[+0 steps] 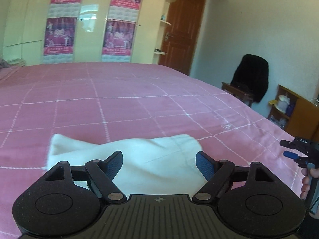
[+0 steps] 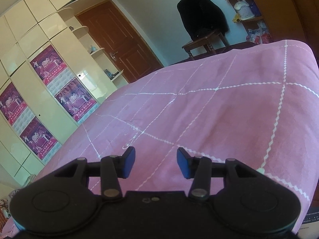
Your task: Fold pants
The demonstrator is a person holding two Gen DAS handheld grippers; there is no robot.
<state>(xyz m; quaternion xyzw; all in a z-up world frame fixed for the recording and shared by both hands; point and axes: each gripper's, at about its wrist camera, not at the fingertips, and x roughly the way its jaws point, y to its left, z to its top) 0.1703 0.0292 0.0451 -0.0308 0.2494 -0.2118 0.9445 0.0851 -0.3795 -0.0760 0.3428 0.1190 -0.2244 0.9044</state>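
The bed (image 1: 139,103) is a broad pink sheet, bare from the centre out to 12 o'clock and 9 o'clock, so a gripper could sweep freely across it. The only thing lying on it is the pants (image 1: 127,155), a white bundle at 6 o'clock in the left wrist view, just ahead of the left gripper (image 1: 159,161), whose jaws stand wide with nothing between them. The right gripper (image 1: 295,151) hangs at 3 o'clock, apart from the pants, over bare sheet. Beyond the bed, a wardrobe (image 1: 89,29) blocks 12 o'clock, a chair (image 1: 249,79) and shelf (image 1: 295,107) stand at 2 o'clock.
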